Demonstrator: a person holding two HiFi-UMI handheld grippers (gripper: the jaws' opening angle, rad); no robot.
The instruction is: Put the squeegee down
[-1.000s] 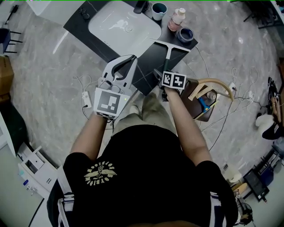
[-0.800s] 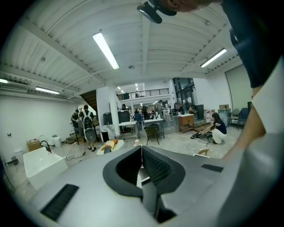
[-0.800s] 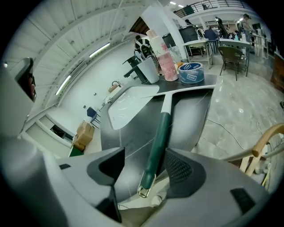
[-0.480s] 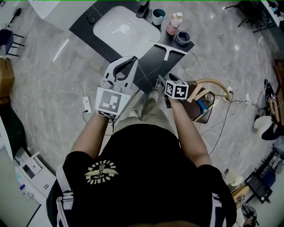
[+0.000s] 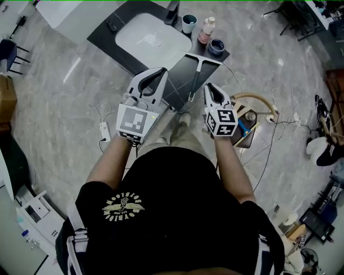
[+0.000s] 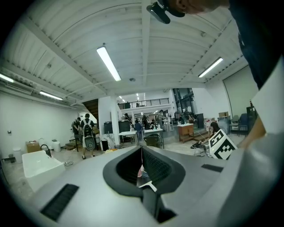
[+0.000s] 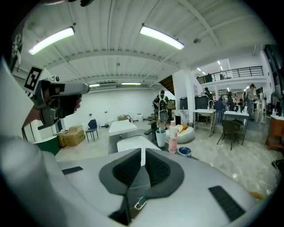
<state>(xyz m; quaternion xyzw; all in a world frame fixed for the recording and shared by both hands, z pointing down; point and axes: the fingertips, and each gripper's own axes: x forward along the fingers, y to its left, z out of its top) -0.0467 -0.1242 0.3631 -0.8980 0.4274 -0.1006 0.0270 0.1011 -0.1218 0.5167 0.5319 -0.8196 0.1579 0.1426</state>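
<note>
The squeegee [image 5: 196, 72] lies flat on the dark counter [image 5: 180, 67], its blade at the far end and its handle toward me. My right gripper [image 5: 210, 87] hangs just right of the handle's near end, apart from it. Its jaws have just been closing and are shut with nothing between them, as the right gripper view shows [image 7: 143, 153]. My left gripper [image 5: 157, 72] is held over the counter's near left edge, also shut and empty [image 6: 142, 148]. The squeegee does not show in either gripper view.
A white sink [image 5: 153, 35] with a faucet [image 5: 172, 11] fills the counter's left part. A cup [image 5: 188, 22], a pink bottle [image 5: 205, 29] and a dark jar [image 5: 216, 46] stand along the back. A basket with a wooden handle [image 5: 252, 110] and cables lie on the floor to the right.
My right gripper has come off the squeegee's handle, risen and swung to the right, and its jaws have closed empty. The squeegee stays on the counter. The left gripper has drifted slightly.
</note>
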